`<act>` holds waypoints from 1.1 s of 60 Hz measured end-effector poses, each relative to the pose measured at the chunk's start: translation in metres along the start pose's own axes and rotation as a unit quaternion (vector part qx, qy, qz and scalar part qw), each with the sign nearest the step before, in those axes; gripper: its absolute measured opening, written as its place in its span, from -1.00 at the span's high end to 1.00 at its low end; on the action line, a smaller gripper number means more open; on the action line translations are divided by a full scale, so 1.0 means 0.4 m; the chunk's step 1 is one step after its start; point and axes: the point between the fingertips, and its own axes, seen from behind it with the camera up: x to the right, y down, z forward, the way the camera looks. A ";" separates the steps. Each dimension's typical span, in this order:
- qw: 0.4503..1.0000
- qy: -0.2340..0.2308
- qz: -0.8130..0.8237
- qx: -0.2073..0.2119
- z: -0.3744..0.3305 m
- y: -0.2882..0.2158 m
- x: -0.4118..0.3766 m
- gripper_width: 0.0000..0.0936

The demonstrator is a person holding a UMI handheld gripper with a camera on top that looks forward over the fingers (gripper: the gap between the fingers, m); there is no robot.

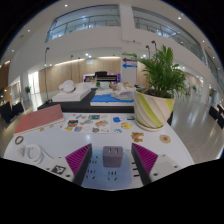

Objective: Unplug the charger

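Note:
A small pale cube charger (112,155) is plugged upright into a white power strip (112,174) lying on the white table (190,150). My gripper (112,148) is open. The charger stands between the two fingers, with a gap at each side. The left pad (80,159) and right pad (146,158) flank the strip. Empty sockets show in front of the charger and on both sides of it. No cable from the charger is visible.
A potted plant in a striped pot (153,108) stands beyond the fingers to the right. A red folder (38,120) lies at the far left. Several small cards (100,124) lie beyond the strip. A white coiled object (35,153) sits left of the left finger.

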 end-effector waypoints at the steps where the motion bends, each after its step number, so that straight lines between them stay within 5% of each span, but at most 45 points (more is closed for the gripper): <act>1: 1.000 0.001 0.002 -0.002 0.005 0.002 0.001 -0.58; 5: 1.000 0.006 0.015 -0.010 0.026 0.011 0.006 0.34; 10: 1.000 0.011 0.010 -0.011 0.028 0.004 0.006 0.55; 17: 1.000 0.006 0.029 -0.008 0.029 -0.011 0.007 0.66; 26: 0.998 0.005 0.026 0.060 -0.033 -0.195 0.029 0.67; 32: 0.998 0.019 0.026 0.062 -0.081 -0.274 0.098 0.67; 40: 0.998 0.063 0.009 0.009 -0.118 -0.210 0.265 0.67; 49: 0.992 0.071 0.000 -0.100 -0.055 0.004 0.365 0.59; 58: 0.986 0.079 -0.016 -0.145 0.006 0.122 0.409 0.34; 60: 0.984 0.084 -0.009 -0.155 -0.011 0.132 0.422 0.20; 65: 0.984 0.100 -0.003 -0.147 -0.045 0.100 0.444 -0.80; 66: 0.985 0.099 -0.001 -0.143 -0.058 0.088 0.443 -0.76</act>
